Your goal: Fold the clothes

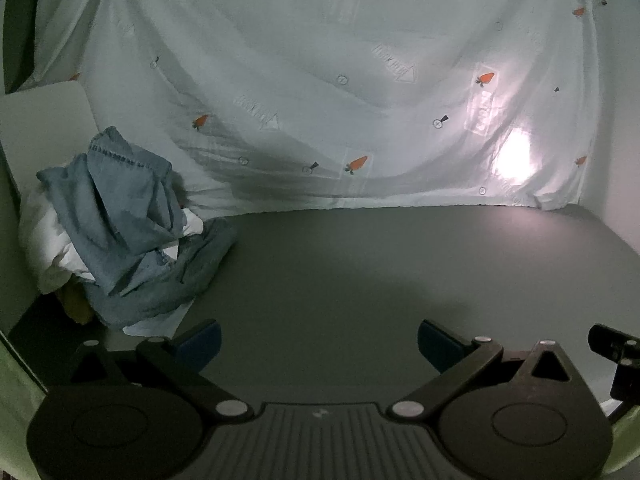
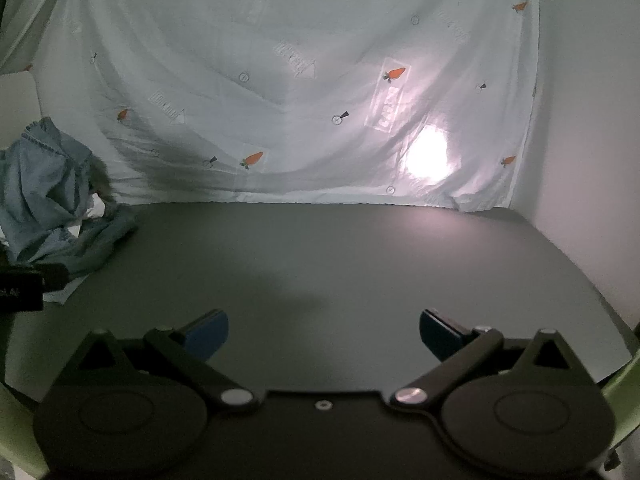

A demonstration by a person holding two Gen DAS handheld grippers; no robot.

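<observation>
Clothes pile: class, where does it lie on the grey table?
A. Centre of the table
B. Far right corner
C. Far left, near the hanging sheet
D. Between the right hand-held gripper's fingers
C: the clothes pile sits at the table's far-left side, beside the carrot-print sheet.

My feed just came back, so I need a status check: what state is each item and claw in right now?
Left claw: open, holding nothing.
Right claw: open, holding nothing.
Denim garment: crumpled, unfolded, on top of the pile.
White clothes: bunched under the denim.
Table: bare in front of both claws.
Carrot-print sheet: hanging, wrinkled.
</observation>
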